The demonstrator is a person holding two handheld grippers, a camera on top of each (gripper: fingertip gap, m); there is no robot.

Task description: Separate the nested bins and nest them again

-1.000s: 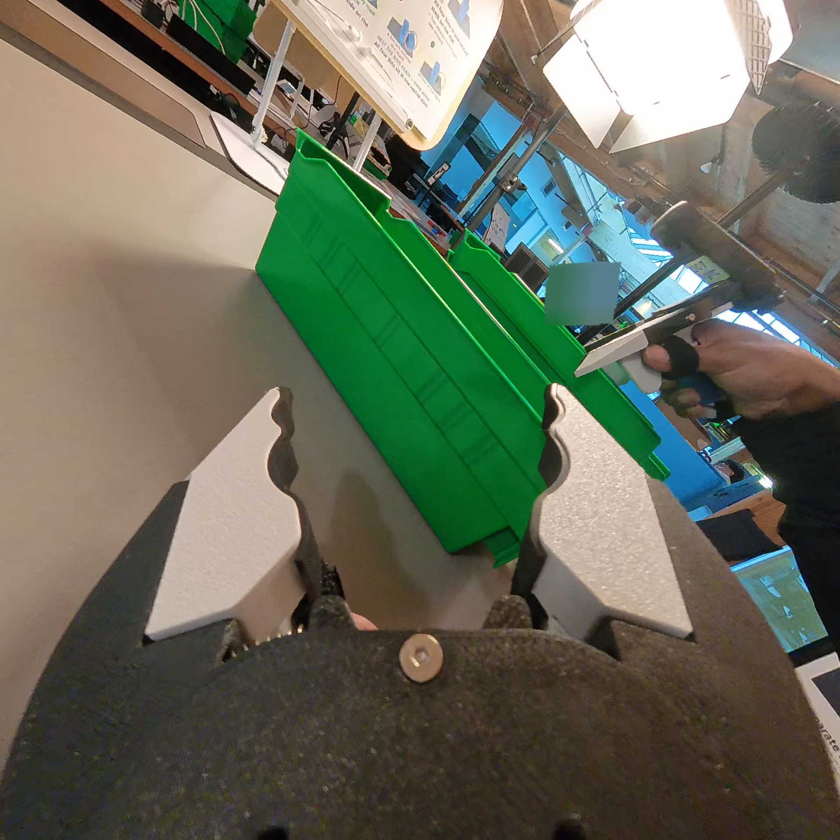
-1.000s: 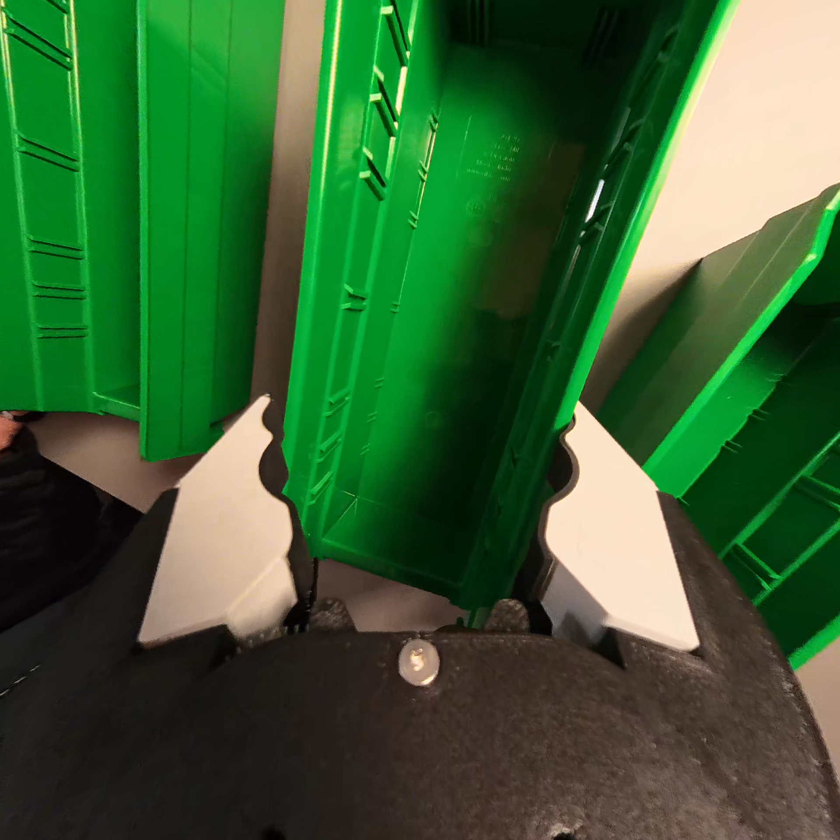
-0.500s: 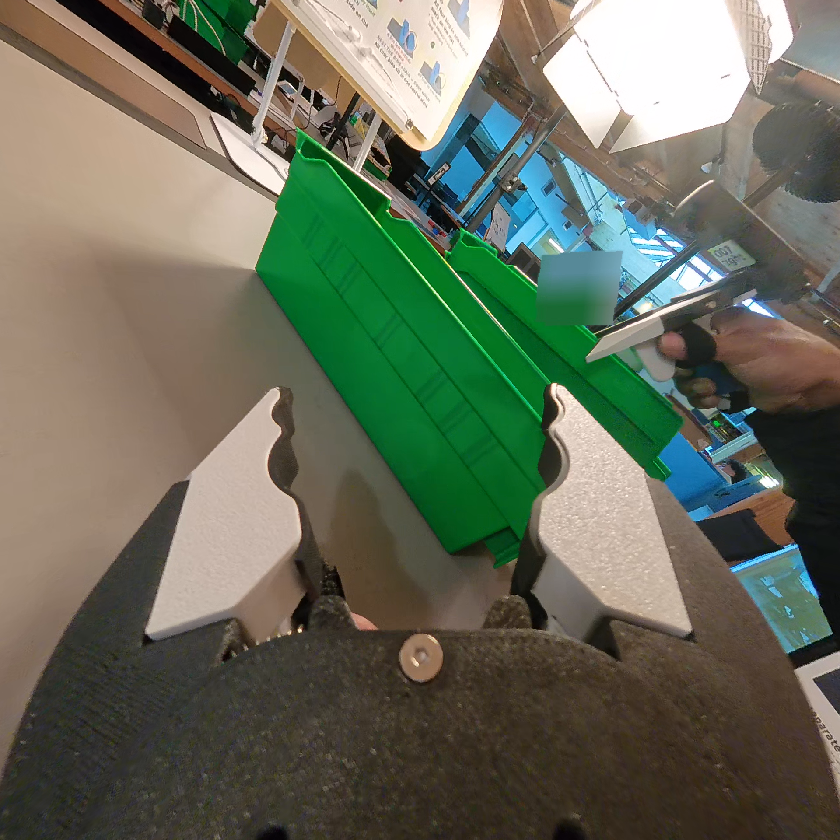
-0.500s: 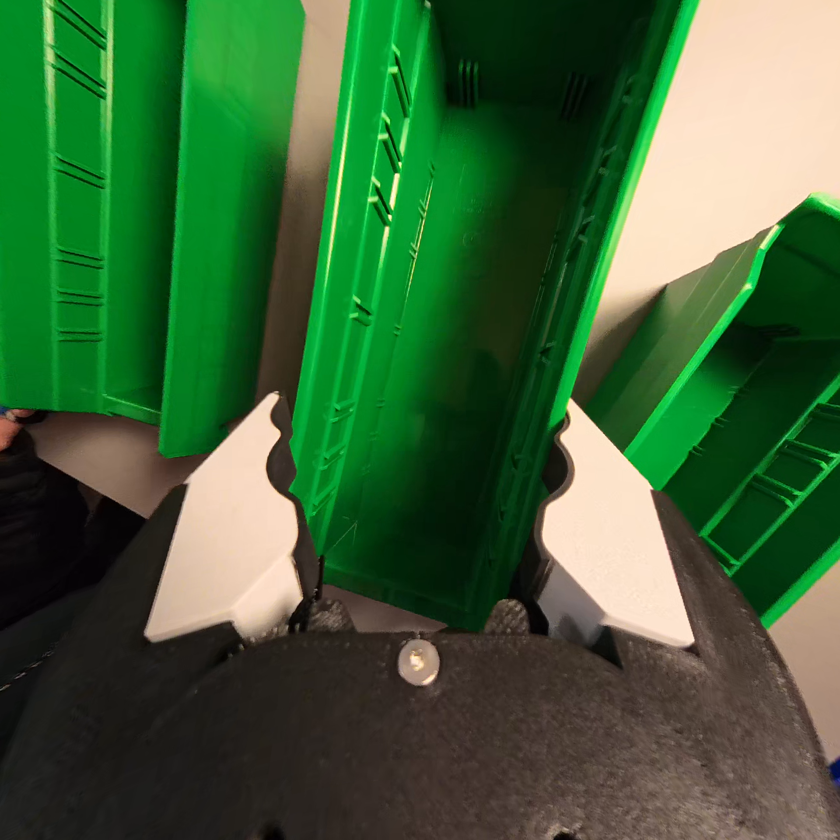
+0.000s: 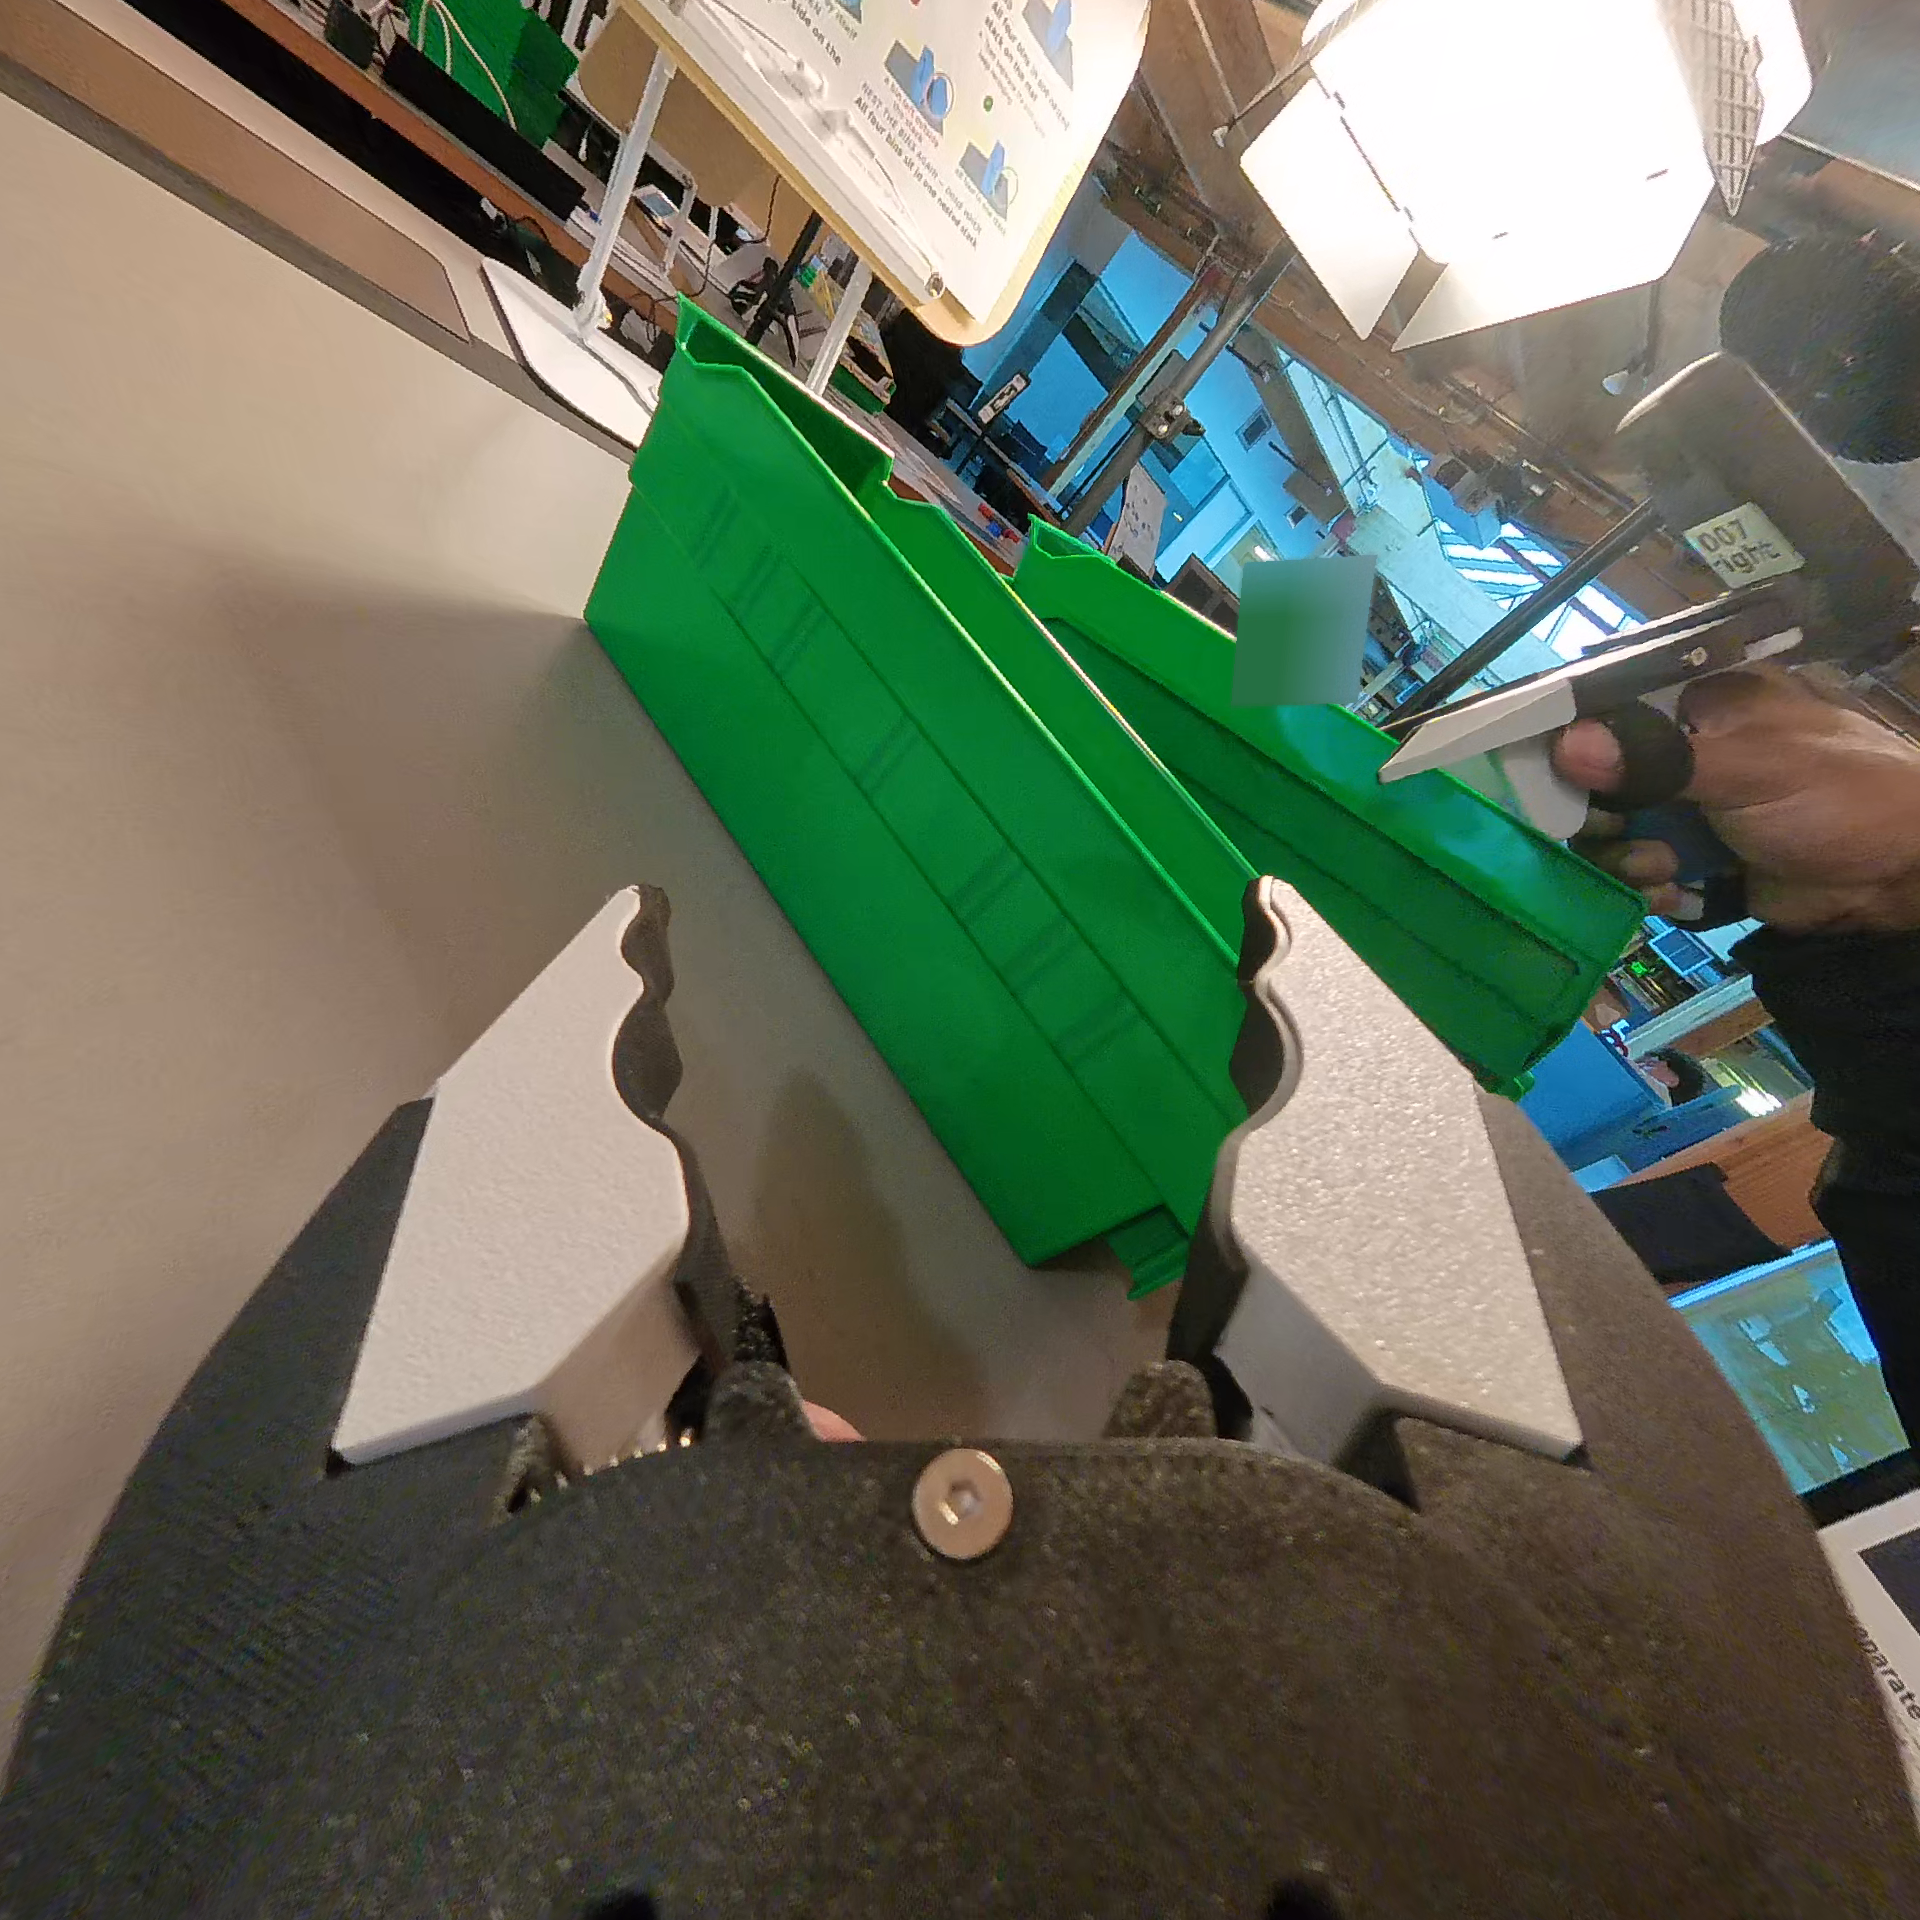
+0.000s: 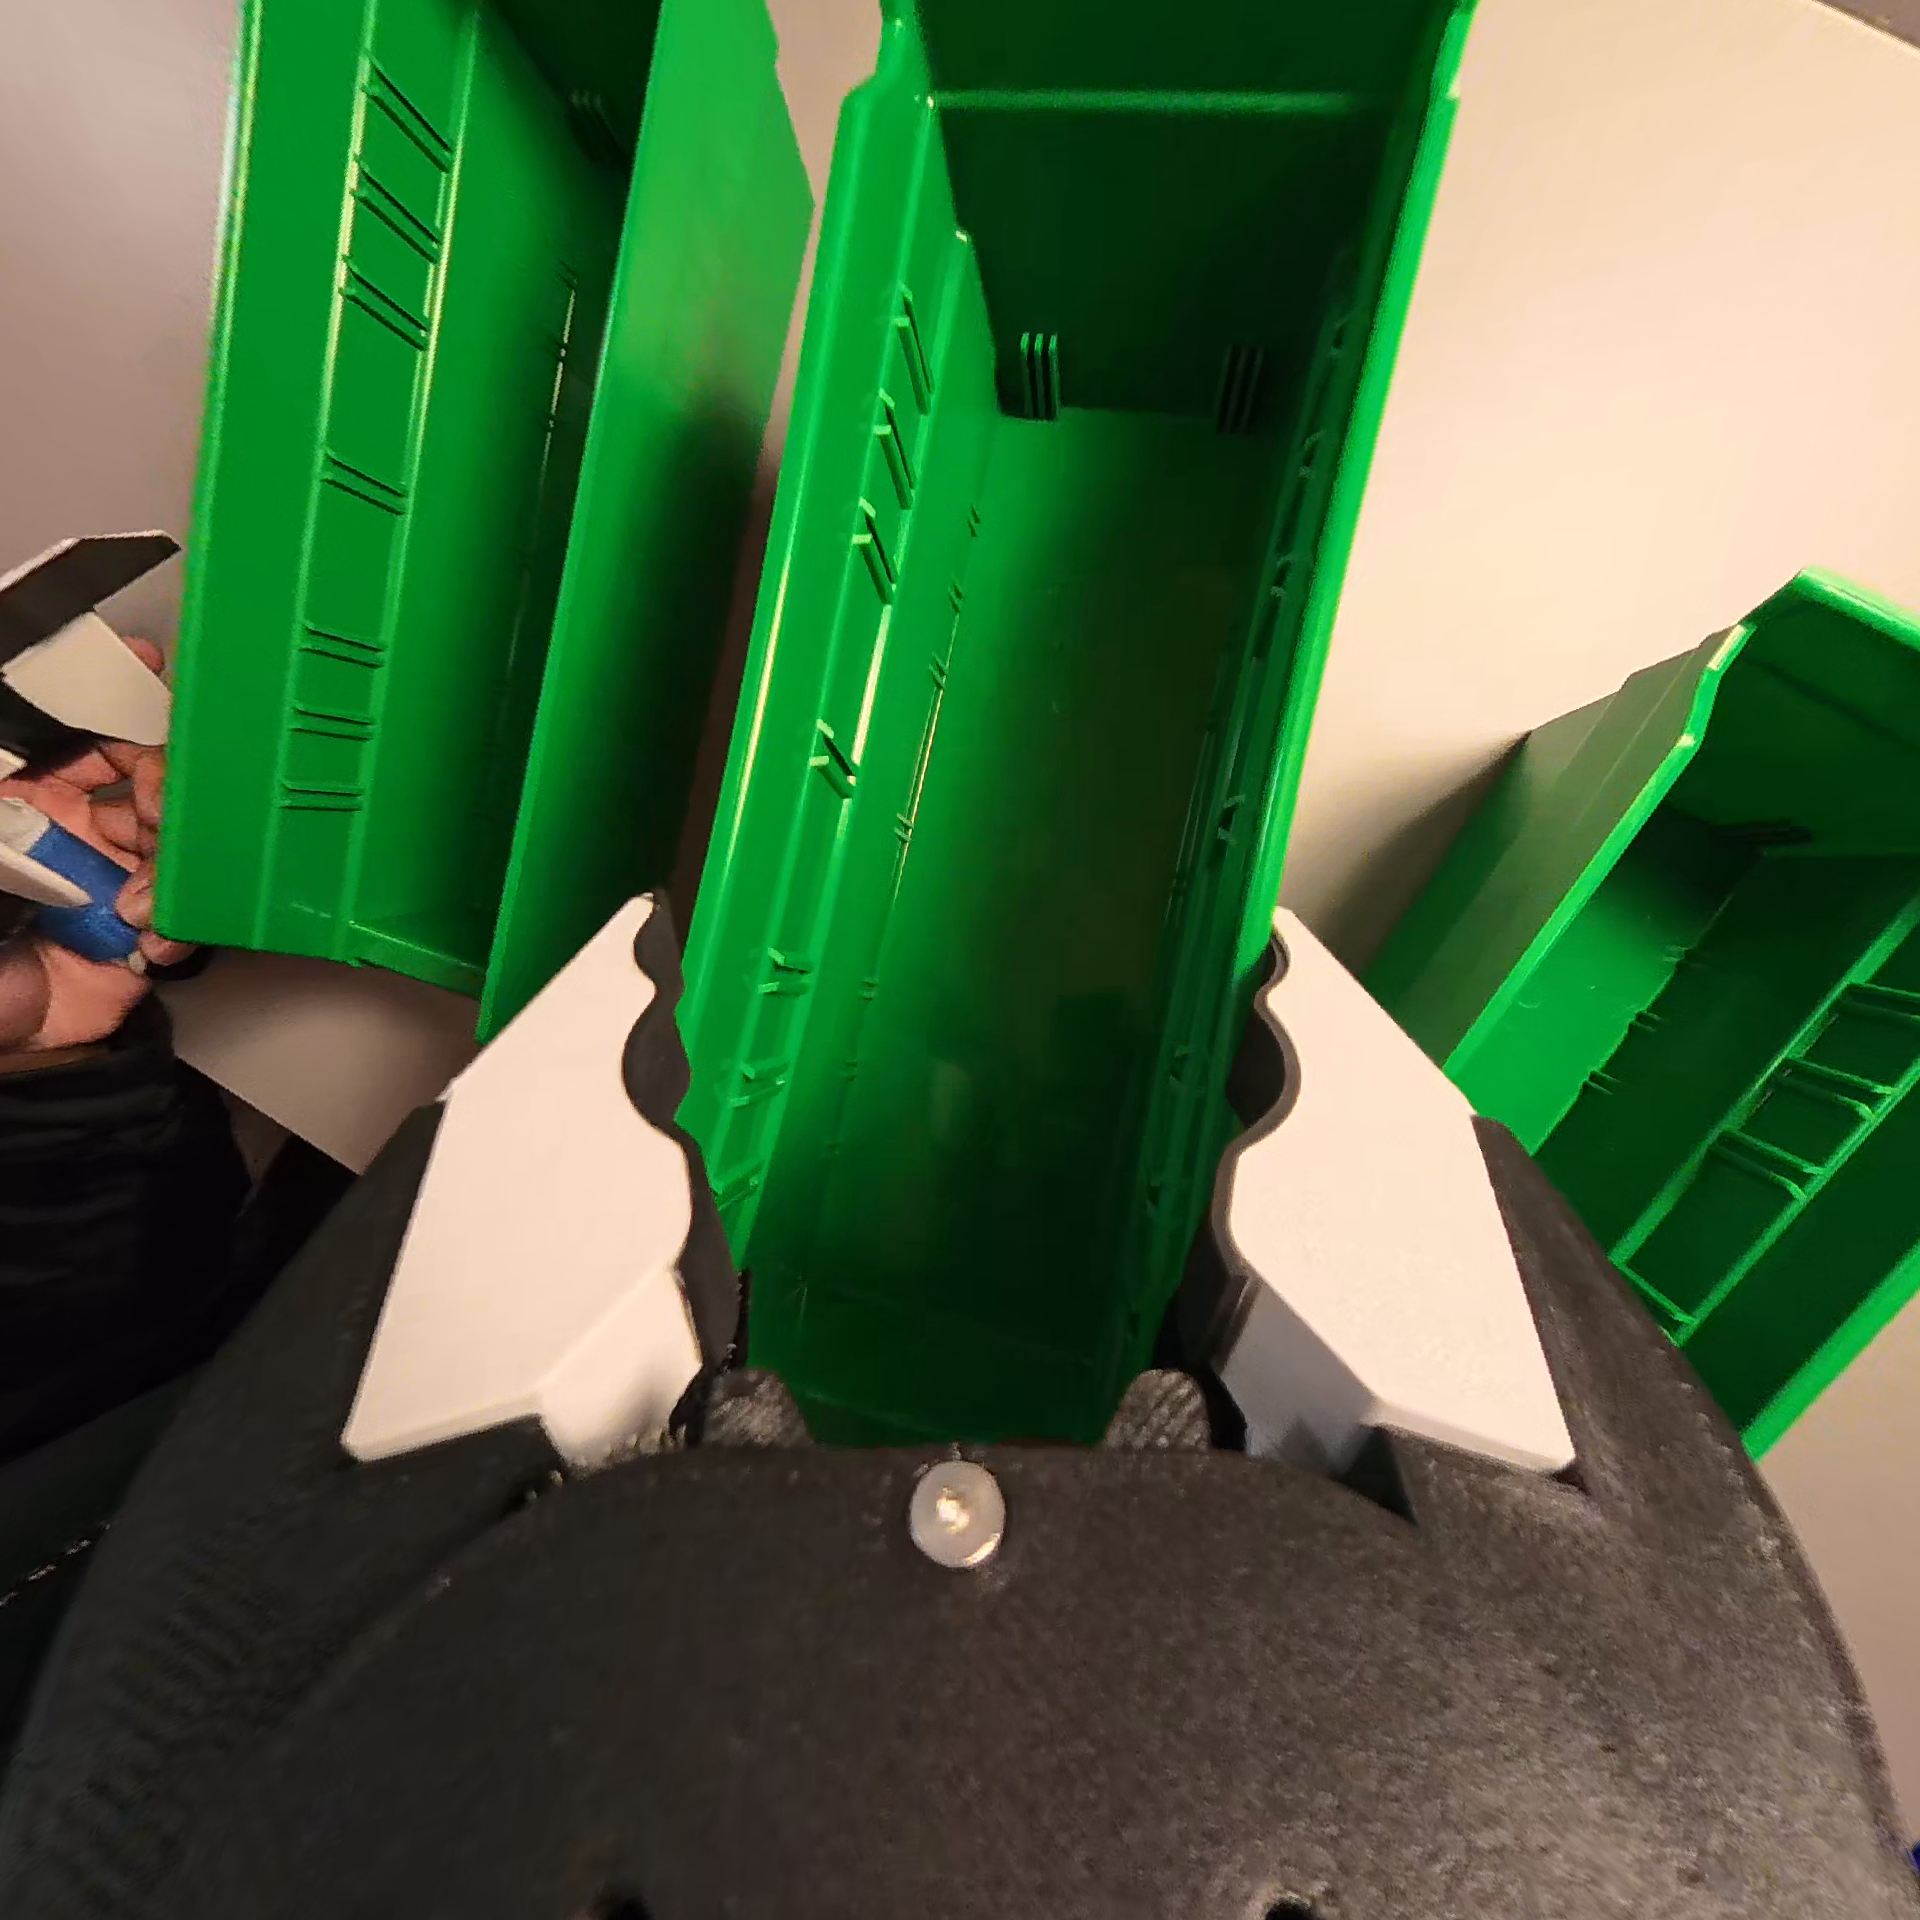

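Note:
Three green bins show in the right wrist view. My right gripper [image 6: 966,914] is shut on the middle bin [image 6: 1091,675], with one pad pressed on each long side wall near its near end. A second bin [image 6: 468,468] lies to its left and a third bin [image 6: 1714,987] lies angled to its right. In the left wrist view my left gripper [image 5: 951,899] is open and empty, low over the table [image 5: 260,675] beside the left bin [image 5: 914,852]. Behind it the right gripper [image 5: 1397,743] holds the middle bin [image 5: 1351,821].
A sign board on white legs [image 5: 883,135] stands at the table's far edge. A bright lamp [image 5: 1507,156] hangs above. A person's hand [image 5: 1766,790] holds the right gripper. The left gripper and a hand [image 6: 83,727] show at the left edge of the right wrist view.
My right gripper's fingers closed in on the middle bin's side walls and the bin sits deeper between them. That bin's near end shifted with the gripper. My left gripper stayed still and open.

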